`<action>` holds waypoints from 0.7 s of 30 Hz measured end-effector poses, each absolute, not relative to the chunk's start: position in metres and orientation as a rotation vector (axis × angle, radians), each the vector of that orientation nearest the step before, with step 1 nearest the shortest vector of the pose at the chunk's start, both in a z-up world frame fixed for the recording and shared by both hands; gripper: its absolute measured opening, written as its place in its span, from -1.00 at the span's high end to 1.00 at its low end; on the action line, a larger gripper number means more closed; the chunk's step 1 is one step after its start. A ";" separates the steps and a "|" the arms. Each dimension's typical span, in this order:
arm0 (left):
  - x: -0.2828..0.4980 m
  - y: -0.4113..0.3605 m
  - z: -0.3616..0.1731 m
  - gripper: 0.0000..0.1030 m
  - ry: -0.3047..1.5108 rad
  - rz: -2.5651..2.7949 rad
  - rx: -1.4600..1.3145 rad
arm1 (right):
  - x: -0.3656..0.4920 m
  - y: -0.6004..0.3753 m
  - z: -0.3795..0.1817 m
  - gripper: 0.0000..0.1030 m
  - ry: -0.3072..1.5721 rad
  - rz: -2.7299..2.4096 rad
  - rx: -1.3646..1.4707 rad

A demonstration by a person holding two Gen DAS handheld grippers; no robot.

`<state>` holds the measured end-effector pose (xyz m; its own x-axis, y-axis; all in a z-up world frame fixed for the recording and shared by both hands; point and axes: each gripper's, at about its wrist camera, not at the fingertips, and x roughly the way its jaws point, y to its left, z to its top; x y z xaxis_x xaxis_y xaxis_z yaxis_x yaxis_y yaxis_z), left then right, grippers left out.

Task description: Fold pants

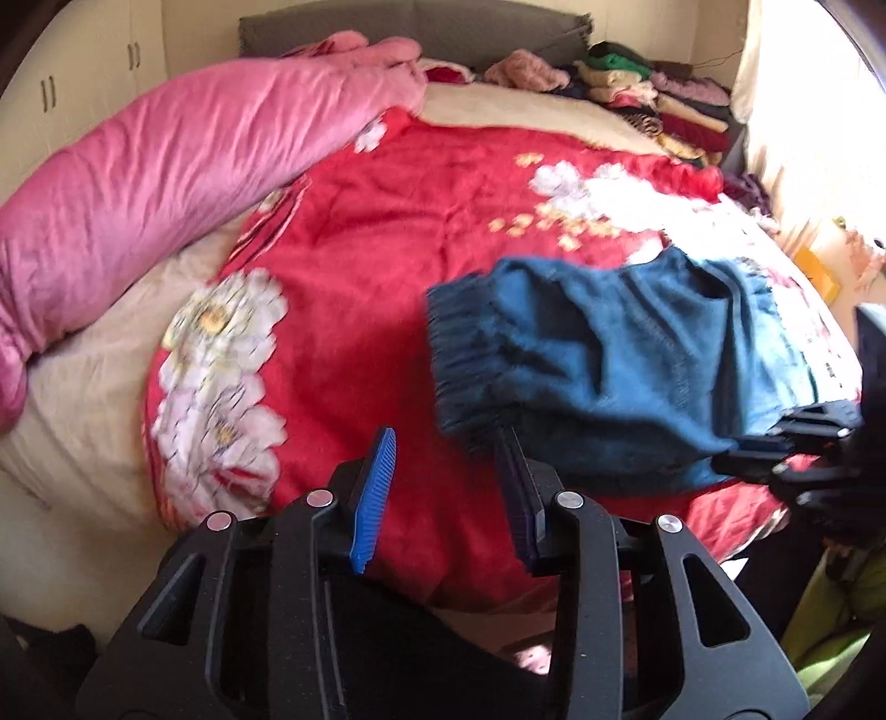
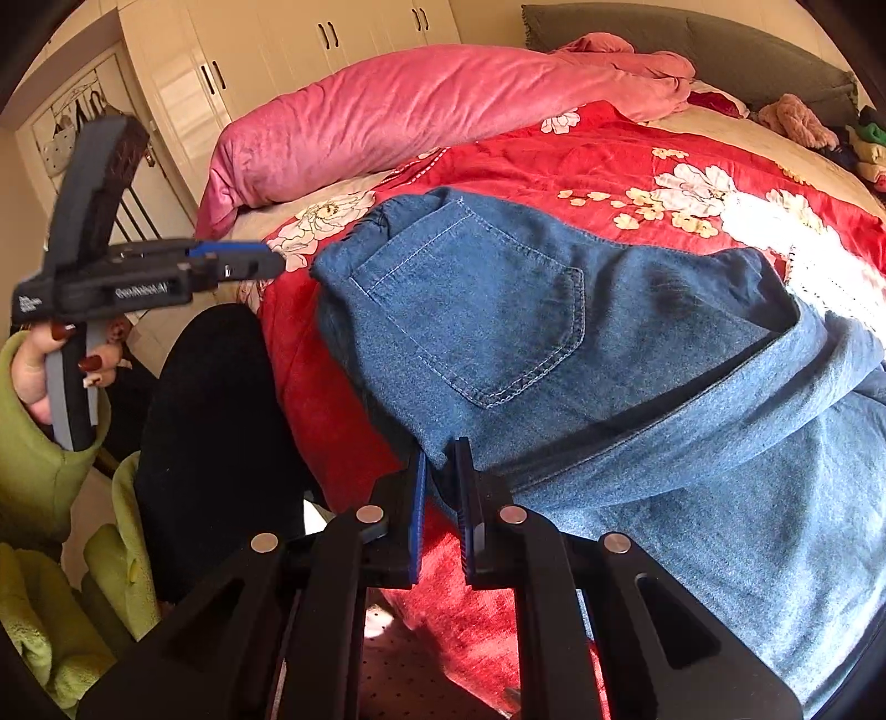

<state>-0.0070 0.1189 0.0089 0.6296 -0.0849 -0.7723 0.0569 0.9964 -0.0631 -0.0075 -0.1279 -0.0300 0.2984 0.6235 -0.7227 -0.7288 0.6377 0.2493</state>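
Observation:
Blue denim pants (image 2: 554,343) lie folded on the red flowered blanket (image 2: 609,166), back pocket up, elastic waistband toward the left. In the left wrist view the pants (image 1: 609,365) lie at the right. My right gripper (image 2: 441,459) is shut on the near edge of the pants; it also shows in the left wrist view (image 1: 747,448) at the pants' right edge. My left gripper (image 1: 448,448) is open and empty over the blanket, its right finger just beside the waistband. It also shows in the right wrist view (image 2: 260,260), left of the pants.
A rolled pink quilt (image 1: 166,166) lies along the left side of the bed. Folded clothes (image 1: 664,105) are stacked by the grey headboard (image 2: 720,50). White wardrobes (image 2: 277,44) stand at the left. The bed's near edge is just below the grippers.

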 end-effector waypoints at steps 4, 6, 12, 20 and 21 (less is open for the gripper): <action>0.012 0.091 0.014 0.43 0.894 -0.182 -0.079 | -0.011 -0.127 -0.029 0.82 0.890 0.898 -0.151; 0.024 0.074 0.004 0.43 0.916 -0.199 -0.051 | -0.013 -0.128 -0.030 0.80 0.890 0.892 -0.164; 0.037 0.061 -0.039 0.43 1.005 -0.169 0.003 | -0.012 -0.137 -0.026 0.68 0.931 0.883 -0.122; 0.037 0.062 -0.042 0.43 0.985 -0.173 0.019 | -0.005 -0.142 -0.025 0.47 0.906 0.791 -0.090; 0.036 0.062 -0.042 0.43 0.982 -0.172 0.020 | -0.002 -0.139 -0.030 0.47 0.930 0.781 -0.098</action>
